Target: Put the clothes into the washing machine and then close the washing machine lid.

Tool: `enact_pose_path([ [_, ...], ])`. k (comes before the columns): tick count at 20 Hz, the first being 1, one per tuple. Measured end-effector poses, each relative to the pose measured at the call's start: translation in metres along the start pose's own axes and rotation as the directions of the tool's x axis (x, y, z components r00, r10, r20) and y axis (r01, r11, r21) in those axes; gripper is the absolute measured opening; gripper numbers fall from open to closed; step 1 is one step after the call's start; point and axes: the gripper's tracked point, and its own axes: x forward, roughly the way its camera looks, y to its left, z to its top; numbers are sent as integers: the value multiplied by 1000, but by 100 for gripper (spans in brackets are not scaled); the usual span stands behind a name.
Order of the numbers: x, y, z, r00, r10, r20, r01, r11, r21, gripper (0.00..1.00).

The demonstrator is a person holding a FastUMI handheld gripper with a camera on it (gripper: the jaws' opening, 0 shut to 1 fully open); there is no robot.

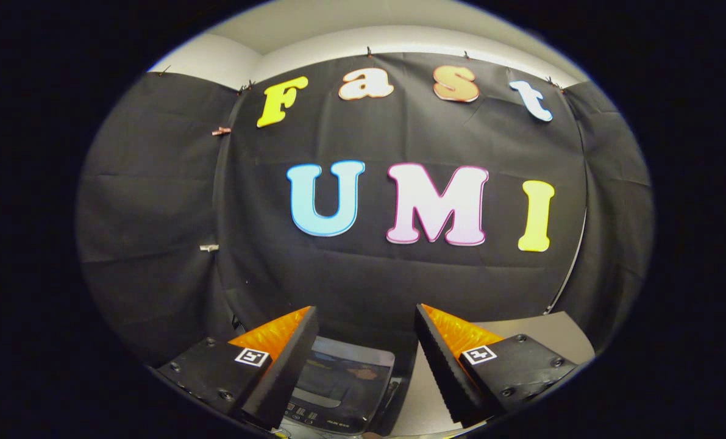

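Observation:
My gripper (366, 314) is open, held high and pointing at the booth's black back wall, with nothing between its fingers. Below and between the fingers stands a small toy washing machine (338, 384). Its dark see-through lid (344, 378) appears to lie flat over the tub, with a control panel along its near edge. Something brownish shows faintly through the lid; I cannot tell whether it is cloth.
A pale tabletop (533, 332) stretches right of the washing machine, beyond the right finger, up to the black cloth wall (363, 280). Cloth walls close in the left and right sides as well.

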Motion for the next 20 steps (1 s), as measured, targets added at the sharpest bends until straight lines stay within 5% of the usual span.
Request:
enact_pose_path([
  [12,-113,-90,62,967,-94,238,105,994,-33,99],
  [20,-157,-122,69,952,-134,275,158,985,-67,99],
])
